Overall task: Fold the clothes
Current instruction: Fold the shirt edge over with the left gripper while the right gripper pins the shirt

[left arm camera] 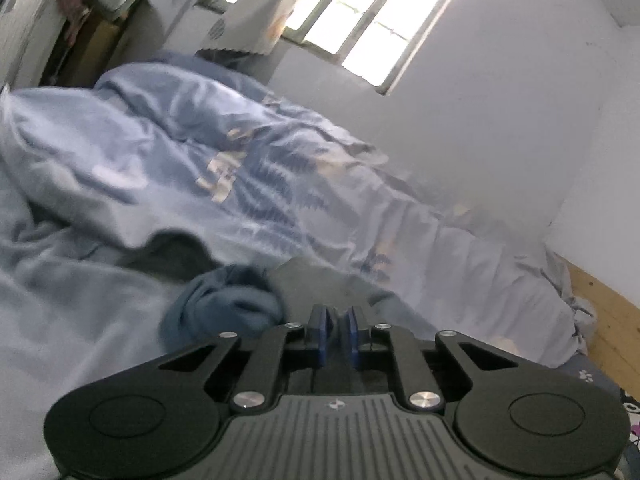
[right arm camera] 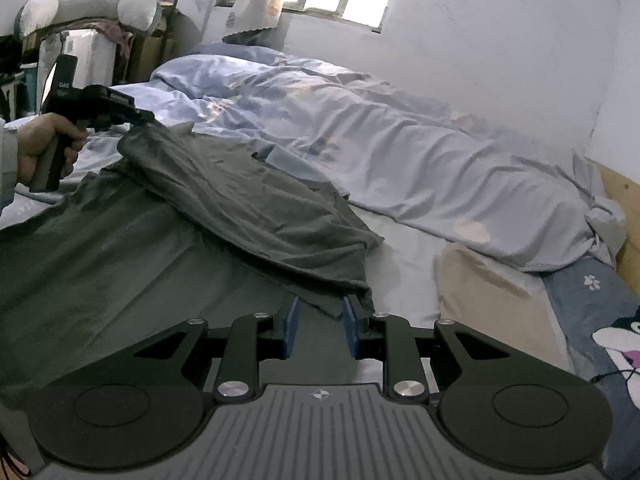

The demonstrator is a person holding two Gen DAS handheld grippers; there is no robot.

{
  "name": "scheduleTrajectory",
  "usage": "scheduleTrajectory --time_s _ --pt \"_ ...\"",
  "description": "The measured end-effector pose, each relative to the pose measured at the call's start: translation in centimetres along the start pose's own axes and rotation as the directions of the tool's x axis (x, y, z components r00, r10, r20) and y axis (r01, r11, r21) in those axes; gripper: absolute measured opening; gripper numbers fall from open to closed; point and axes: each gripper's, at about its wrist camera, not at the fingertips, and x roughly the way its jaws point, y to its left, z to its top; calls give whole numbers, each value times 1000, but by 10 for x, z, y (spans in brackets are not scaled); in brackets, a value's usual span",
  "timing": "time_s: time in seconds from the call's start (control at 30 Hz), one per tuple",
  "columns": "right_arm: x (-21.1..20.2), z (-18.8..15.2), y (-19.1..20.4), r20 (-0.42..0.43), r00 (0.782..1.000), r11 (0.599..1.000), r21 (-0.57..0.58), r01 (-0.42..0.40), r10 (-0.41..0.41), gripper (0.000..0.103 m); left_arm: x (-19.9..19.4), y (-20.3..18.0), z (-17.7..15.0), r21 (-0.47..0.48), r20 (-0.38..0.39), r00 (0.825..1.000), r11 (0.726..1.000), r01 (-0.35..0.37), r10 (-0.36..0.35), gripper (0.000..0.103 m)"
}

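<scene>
A dark grey garment (right arm camera: 240,200) lies spread on the bed in the right wrist view, one part folded over in a ridge. Its far corner is lifted by my left gripper (right arm camera: 140,116), held by a hand (right arm camera: 44,140) at the left. In the left wrist view, my left gripper (left arm camera: 338,314) has its blue pads nearly together, with the grey cloth (left arm camera: 316,280) pinched at their tips. My right gripper (right arm camera: 320,312) is low over the garment's near hem. Its pads stand apart; the cloth lies between them but is not pressed.
A crumpled light-blue patterned duvet (right arm camera: 400,152) fills the far side of the bed along the wall. A beige pillow (right arm camera: 480,292) and a cartoon-print blanket (right arm camera: 600,320) lie at the right. A bundled blue cloth (left arm camera: 228,300) sits left of the left gripper. A wooden bed frame (right arm camera: 624,200) borders the right.
</scene>
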Motion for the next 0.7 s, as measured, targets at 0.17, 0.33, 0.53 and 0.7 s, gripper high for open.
scheduleTrajectory --time_s 0.17,0.33,0.53,0.7 --pt "-1 -5 -5 -4 1000 1000 16 6 -6 23 25 -3 11 22 -18 1000 1000 0 1 8" --pt "-5 -10 -12 -2 1000 999 44 20 -20 23 48 6 18 7 -40 998 999 -42 42 8" --pt "-12 -17 -26 25 999 996 89 28 -31 23 9 23 14 -55 -37 999 998 -38 36 45" --pt "-12 -26 -33 75 997 987 159 12 -24 23 -41 39 -17 -302 -62 998 953 -4 -16 47"
